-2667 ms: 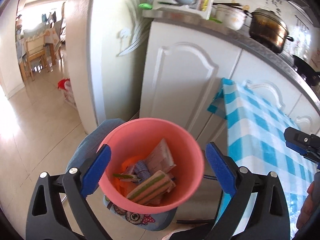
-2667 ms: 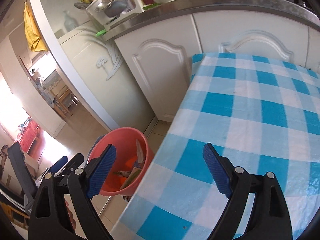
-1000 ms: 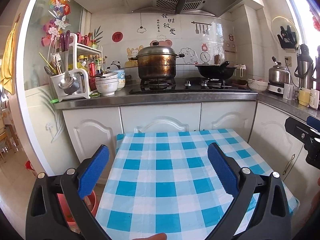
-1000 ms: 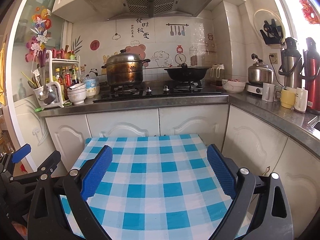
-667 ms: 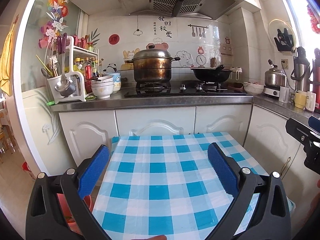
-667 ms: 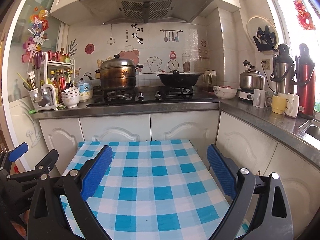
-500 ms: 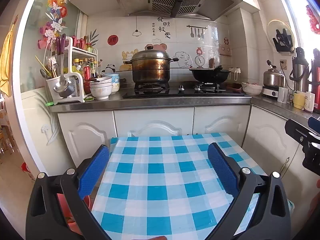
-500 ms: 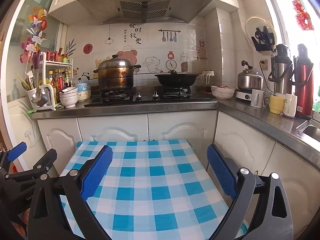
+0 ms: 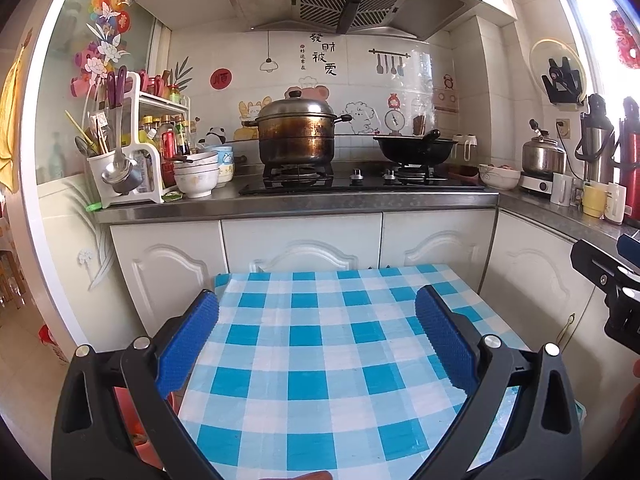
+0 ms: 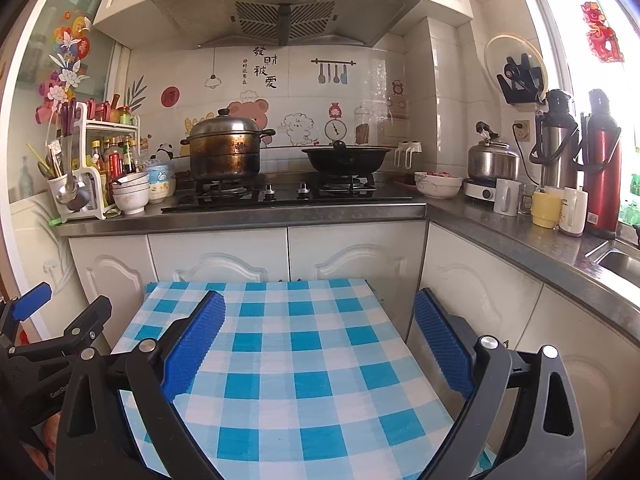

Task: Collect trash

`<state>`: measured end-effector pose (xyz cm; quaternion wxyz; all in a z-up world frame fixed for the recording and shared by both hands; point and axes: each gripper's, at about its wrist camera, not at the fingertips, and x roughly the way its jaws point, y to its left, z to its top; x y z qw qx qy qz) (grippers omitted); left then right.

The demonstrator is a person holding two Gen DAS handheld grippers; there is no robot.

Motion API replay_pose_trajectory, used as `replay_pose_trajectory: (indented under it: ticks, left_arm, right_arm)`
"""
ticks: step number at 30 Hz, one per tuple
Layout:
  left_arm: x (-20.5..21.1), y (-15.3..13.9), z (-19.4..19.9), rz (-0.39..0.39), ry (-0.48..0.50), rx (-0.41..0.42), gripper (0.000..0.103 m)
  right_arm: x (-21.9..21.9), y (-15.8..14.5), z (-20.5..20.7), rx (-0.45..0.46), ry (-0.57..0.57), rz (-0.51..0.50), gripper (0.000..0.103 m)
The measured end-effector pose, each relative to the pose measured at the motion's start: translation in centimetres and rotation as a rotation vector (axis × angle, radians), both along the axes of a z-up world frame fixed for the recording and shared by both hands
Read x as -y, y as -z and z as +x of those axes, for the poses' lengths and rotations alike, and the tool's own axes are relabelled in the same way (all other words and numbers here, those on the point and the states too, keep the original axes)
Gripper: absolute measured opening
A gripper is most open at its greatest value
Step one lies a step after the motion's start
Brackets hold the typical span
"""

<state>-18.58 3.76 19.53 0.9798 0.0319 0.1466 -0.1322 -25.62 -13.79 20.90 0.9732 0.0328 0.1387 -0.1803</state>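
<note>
My left gripper is open and empty, held above the near part of a small table with a blue-and-white checked cloth. My right gripper is also open and empty over the same cloth. No trash shows on the cloth. The pink trash bucket is only a sliver at the lower left, mostly hidden behind my left gripper's frame. The left gripper also shows at the left edge of the right wrist view; the right gripper shows at the right edge of the left wrist view.
White cabinets stand right behind the table. The steel counter carries a stove with a large pot and a black wok, bowls, a utensil rack, and kettle, cups and flasks on the right.
Both grippers swung up from the bucket on the floor to face the table and stove. In the last second both drew back slightly, so the table looks smaller. Jaws stayed open.
</note>
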Motion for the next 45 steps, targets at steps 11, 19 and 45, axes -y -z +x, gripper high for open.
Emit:
replay_pose_trajectory:
  ticks: [11, 19, 45]
  left_arm:
    - [-0.3, 0.2, 0.4, -0.026, 0.001, -0.017, 0.099]
    - [-0.3, 0.4, 0.6, -0.030, 0.000, -0.027, 0.099]
    - [2.0, 7.9, 7.1, 0.010, -0.003, -0.308, 0.099]
  right_arm:
    - [0.0, 0.4, 0.0, -0.007, 0.023, -0.018, 0.094]
    - [0.1, 0.6, 0.0, -0.010, 0.025, -0.016, 0.094]
    - [3.5, 8.7, 6.9, -0.240, -0.033, 0.137, 0.094]
